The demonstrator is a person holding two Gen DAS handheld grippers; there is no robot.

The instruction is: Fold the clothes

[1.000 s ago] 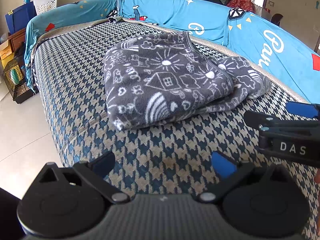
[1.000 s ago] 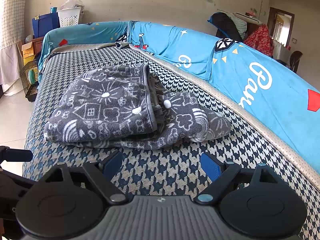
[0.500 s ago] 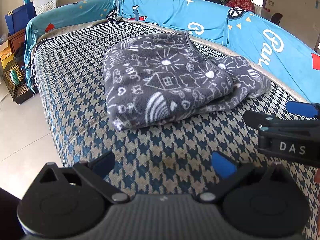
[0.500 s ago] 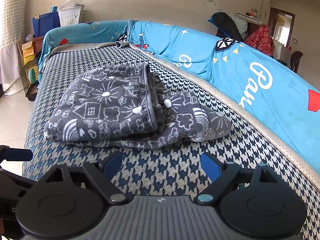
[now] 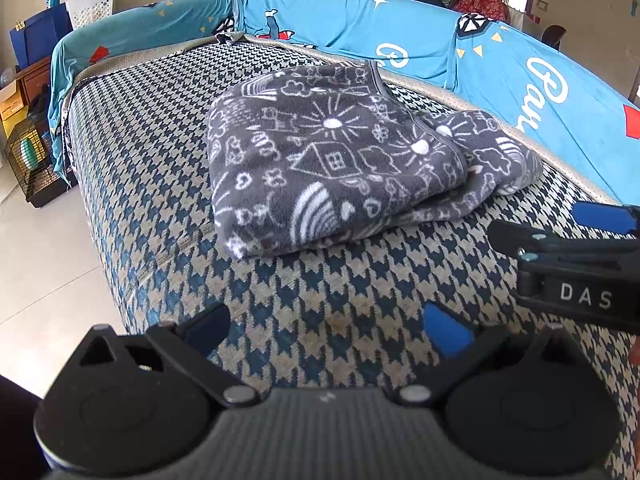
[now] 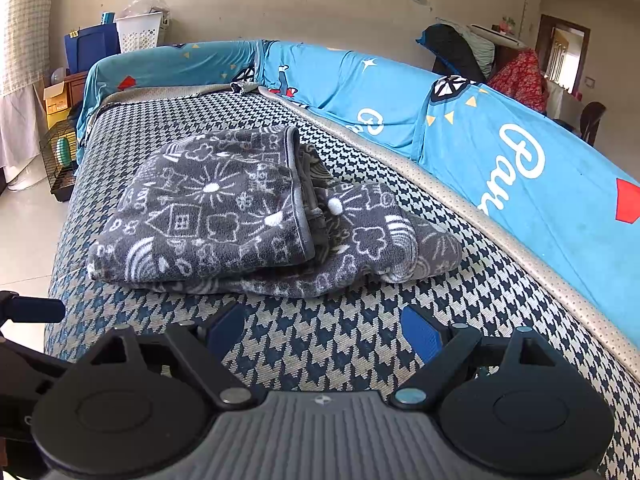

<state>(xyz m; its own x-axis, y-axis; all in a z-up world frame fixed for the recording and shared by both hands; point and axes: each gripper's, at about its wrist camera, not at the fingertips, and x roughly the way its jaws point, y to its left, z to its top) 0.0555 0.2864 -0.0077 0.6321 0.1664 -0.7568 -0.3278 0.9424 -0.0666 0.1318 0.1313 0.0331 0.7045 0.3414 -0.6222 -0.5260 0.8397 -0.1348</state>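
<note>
A grey fleece garment (image 5: 340, 160) with white doodle drawings lies folded in layers on the houndstooth sofa seat (image 5: 320, 300). In the right wrist view the same garment (image 6: 256, 216) shows a folded top layer over a wider lower one. My left gripper (image 5: 326, 330) hovers open over bare seat in front of the garment, nothing between its blue pads. My right gripper (image 6: 324, 334) also stands open, short of the garment's near edge, holding nothing. The right gripper's side shows at the right edge of the left wrist view.
A blue printed cover (image 6: 500, 152) drapes the sofa's backrest behind and right of the garment. Left of the sofa lies tiled floor (image 5: 40, 260) with a small wire cage (image 5: 34, 160). A white basket (image 6: 138, 34) and blue box stand beyond the far armrest.
</note>
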